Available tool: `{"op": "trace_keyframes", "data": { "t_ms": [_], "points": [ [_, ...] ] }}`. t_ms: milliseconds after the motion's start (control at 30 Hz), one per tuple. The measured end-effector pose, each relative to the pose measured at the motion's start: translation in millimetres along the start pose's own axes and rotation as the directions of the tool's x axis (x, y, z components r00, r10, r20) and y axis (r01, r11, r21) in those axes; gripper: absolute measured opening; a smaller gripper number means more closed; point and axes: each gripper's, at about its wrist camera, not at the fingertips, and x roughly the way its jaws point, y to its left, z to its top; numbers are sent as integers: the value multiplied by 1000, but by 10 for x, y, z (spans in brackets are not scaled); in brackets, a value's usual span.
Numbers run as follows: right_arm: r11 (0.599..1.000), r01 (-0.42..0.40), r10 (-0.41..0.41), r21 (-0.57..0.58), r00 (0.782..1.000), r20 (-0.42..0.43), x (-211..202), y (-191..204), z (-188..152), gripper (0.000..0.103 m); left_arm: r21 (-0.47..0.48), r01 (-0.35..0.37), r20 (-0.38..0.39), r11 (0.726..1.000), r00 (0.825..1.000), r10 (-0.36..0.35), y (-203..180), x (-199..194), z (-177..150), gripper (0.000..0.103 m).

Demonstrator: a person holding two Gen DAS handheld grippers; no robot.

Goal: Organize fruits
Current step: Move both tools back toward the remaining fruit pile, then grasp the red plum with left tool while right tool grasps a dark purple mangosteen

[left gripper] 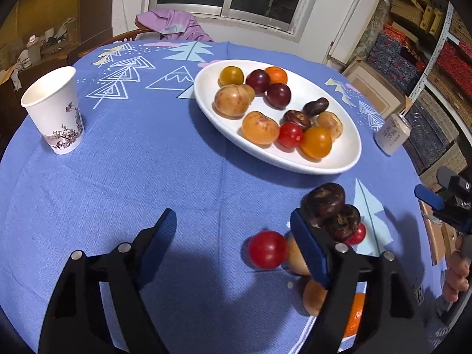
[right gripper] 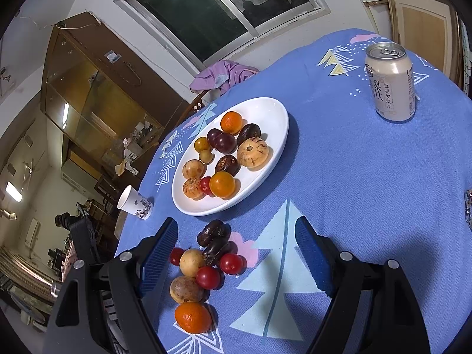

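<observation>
Your left tongs are spread wide with nothing between them, low over the blue cloth on the surface. Your right tongs are spread wide too and hold nothing. Close to both tongs, a little heap of loose fruit sits on the cloth. Nearest in the right view is a small orange. Just past it is a brown speckled fruit, then a yellow round fruit. Three little red tomatoes sit around these, and one red tomato lies between the left tongs' fingers but is not touched. At the far end of the heap two dark lumpy fruits sit one against the other. Farther on is a white oval plate with many fruits in it: orange ones, dark purple ones, speckled yellow ones, dark brown ones and a red one. A paper cup stands upright off to the left of the plate. A drink can stands upright on the far right side of the cloth, well apart from the plate.
</observation>
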Motion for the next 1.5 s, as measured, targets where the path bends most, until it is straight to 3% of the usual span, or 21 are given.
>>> {"op": "trace_keyframes", "data": {
  "t_ms": [300,433,533,667,800,1033,1067,1100,1167,1500],
  "points": [
    [1000,-1,2,13,1000,-5,8,-26,7,83,19,64,-48,998,997,-63,-125,-70,-332,78],
    [1000,-3,3,19,1000,-3,-1,-38,9,83,1,67,-22,998,997,-67,-64,-174,-432,77],
    [1000,-4,4,21,1000,-4,2,-45,11,83,33,20,19,999,1000,-21,-81,-257,-504,77],
    [1000,-2,2,18,1000,-6,7,-46,2,83,129,-95,98,987,992,83,-206,-350,-558,77],
    [1000,-3,3,19,1000,-6,5,-45,-1,83,218,-153,101,964,986,134,-329,-368,-718,77],
    [1000,2,-2,14,1000,-12,19,-37,-5,83,220,-101,95,970,992,82,-328,-430,-817,77],
    [1000,4,-4,14,1000,-13,24,-36,-9,83,219,-94,97,971,993,74,-321,-424,-810,76],
    [1000,6,-6,13,1000,-14,29,-34,-12,83,223,-81,95,972,994,61,-324,-419,-804,62],
    [1000,10,-10,10,1000,-18,44,-29,-20,83,227,-66,77,972,996,49,-333,-383,-805,48],
    [1000,9,-9,-15,1000,-24,107,27,-67,83,226,-97,41,969,995,90,-311,-256,-791,48]
  ]
}}
